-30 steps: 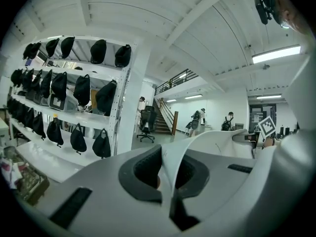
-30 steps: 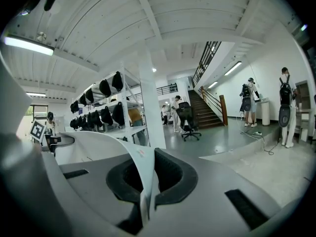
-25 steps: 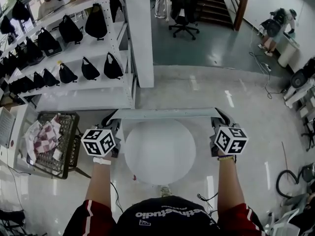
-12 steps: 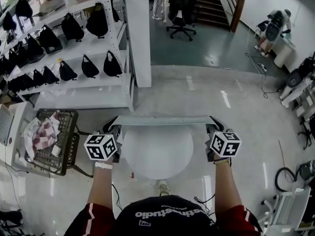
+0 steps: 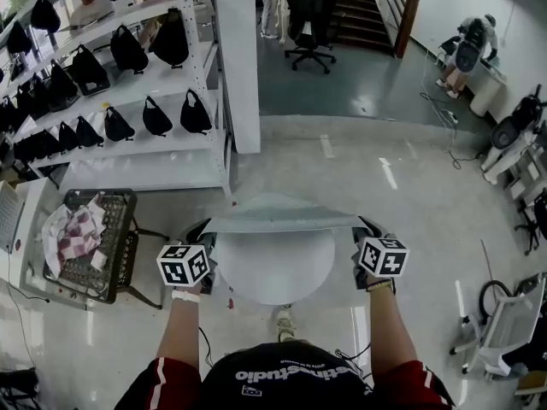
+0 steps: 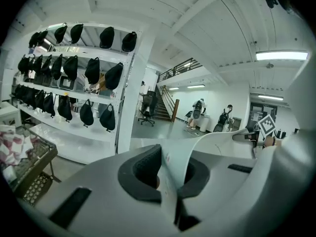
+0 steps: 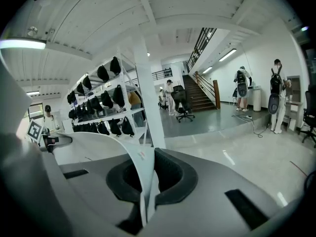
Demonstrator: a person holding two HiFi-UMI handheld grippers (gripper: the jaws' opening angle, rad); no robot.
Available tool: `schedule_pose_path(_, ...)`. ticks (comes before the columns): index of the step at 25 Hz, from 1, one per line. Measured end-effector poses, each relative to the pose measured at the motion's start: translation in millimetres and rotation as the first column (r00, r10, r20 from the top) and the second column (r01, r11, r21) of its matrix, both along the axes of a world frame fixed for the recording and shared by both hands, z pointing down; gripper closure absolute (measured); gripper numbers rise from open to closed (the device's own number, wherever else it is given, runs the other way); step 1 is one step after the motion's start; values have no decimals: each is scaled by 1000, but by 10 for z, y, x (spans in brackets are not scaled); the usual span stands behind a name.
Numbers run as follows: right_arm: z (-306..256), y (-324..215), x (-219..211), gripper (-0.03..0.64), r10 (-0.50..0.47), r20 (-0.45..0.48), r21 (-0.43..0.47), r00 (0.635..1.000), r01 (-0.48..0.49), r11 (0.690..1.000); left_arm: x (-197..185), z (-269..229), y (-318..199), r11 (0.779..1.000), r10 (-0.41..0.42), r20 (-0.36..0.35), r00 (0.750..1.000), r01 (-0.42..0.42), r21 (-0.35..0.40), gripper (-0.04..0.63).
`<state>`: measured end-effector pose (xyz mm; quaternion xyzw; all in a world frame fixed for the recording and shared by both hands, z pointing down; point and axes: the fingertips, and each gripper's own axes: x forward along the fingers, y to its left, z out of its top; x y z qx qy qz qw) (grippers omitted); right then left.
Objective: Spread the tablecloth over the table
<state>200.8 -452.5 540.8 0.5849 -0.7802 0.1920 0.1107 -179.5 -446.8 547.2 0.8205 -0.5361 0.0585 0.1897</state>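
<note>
A pale grey tablecloth (image 5: 282, 217) hangs stretched between my two grippers above the far side of a round white table (image 5: 273, 267). Its top edge arches slightly in the middle. My left gripper (image 5: 202, 232) is shut on the cloth's left corner, and the fabric (image 6: 212, 141) is pinched between that gripper's dark pads (image 6: 140, 167). My right gripper (image 5: 366, 229) is shut on the right corner. In the right gripper view the cloth (image 7: 98, 143) folds down into the closed jaws of my right gripper (image 7: 147, 189). Each gripper view shows the other gripper's marker cube (image 6: 267, 126) (image 7: 33, 130).
A dark wire basket (image 5: 120, 229) with checked cloths stands left of the table. Behind it is a white shelf rack (image 5: 137, 148) of black bags and a white pillar (image 5: 239, 58). An office chair (image 5: 308, 15) and people (image 5: 470, 49) are far off. Cables (image 5: 491, 297) lie at the right.
Both grippers have come down toward the table with the cloth still pinched and drawn a little closer together. The cloth's top edge, straight before, now bows upward.
</note>
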Motion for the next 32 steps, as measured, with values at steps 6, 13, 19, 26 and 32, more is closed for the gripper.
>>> schedule_pose_path(6,293,245,35,589,22,-6,-49,1000,-22,999,37,258,237,999,13,8,1000,-13,-42,575)
schedule_pose_path(13,695,571,105,588,34,-61,-131,998,-42,990,98,540,492,993,40,0,999,-40,-107,567)
schedule_pose_path(19,1208,1016,253,554,37,-151,-272,988,-78,959,231,731,660,985,67,-14,998,-69,-157,560)
schedule_pose_path(26,1390,1447,390,545,33,-176,-335,984,-92,938,279,883,808,981,74,6,997,-72,-178,555)
schedule_pose_path(32,1439,1647,424,573,46,-175,-367,983,-109,924,364,990,1019,957,170,72,983,-147,-251,520)
